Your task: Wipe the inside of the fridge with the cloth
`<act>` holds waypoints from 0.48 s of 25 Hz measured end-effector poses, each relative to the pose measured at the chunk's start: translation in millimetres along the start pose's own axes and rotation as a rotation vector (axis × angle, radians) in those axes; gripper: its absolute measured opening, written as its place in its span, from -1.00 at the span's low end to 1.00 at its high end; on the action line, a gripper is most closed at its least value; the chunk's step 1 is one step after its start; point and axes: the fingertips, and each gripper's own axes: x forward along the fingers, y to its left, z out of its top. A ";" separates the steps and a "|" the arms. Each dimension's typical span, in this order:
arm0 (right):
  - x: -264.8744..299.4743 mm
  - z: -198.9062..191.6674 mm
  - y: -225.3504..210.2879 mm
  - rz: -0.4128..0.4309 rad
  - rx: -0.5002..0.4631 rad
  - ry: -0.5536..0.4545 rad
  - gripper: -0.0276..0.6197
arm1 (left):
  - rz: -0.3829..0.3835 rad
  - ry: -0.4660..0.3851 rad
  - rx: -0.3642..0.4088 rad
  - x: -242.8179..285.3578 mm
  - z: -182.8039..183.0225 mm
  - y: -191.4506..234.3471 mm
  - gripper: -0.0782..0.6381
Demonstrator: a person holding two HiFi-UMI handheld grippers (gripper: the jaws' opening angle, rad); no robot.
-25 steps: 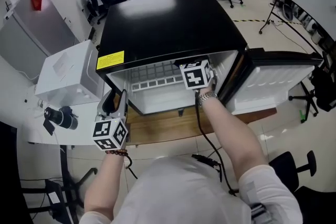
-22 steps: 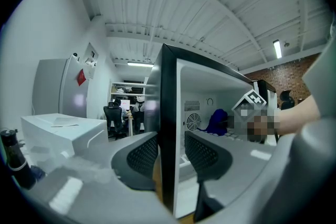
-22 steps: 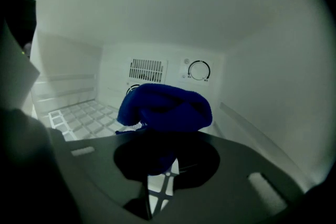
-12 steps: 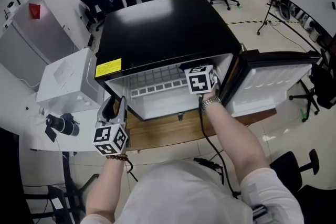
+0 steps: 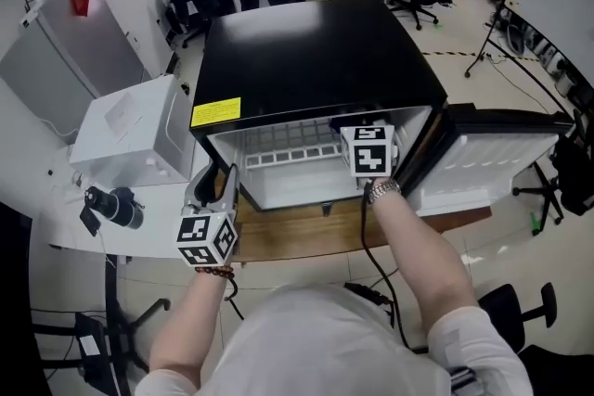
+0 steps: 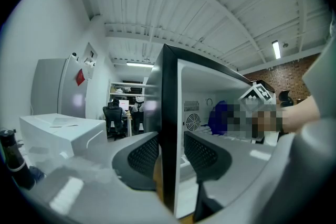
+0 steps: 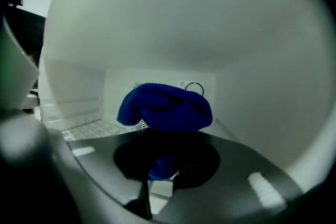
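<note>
The black mini fridge [image 5: 316,51] stands open, with its white inside facing me. My right gripper [image 7: 165,136] is shut on a bunched blue cloth [image 7: 165,107]. It reaches into the upper right of the compartment, close under the ceiling and before the back wall. From the head view only its marker cube [image 5: 371,150] shows, while the left gripper view catches the cloth [image 6: 220,115] deep inside. My left gripper [image 6: 170,152] is shut on the front edge of the fridge's left wall [image 6: 169,113], one pad on each side. Whether the cloth touches a wall is unclear.
The fridge door [image 5: 492,153] hangs open to the right. A wire shelf [image 5: 288,153] crosses the compartment, and a round dial [image 7: 194,89] sits on the back wall. The fridge rests on a wooden board [image 5: 306,232]. A white box [image 5: 130,130] and a black bottle [image 5: 111,204] stand left.
My right gripper with the cloth has risen a little and edged right inside the fridge. The left gripper has kept its place on the wall's edge.
</note>
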 end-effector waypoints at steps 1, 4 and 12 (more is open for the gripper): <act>-0.7 2.8 9.2 0.025 0.007 -0.014 -0.72 | -0.001 -0.001 -0.001 0.3 -0.1 0.5 -0.39; -4.4 7.4 33.5 0.097 0.009 -0.034 -0.72 | -0.004 -0.005 -0.002 1.8 1.6 -5.3 -0.39; -12.2 29.4 140.9 0.309 0.004 -0.092 -0.72 | -0.015 -0.003 -0.007 0.4 0.4 0.0 -0.39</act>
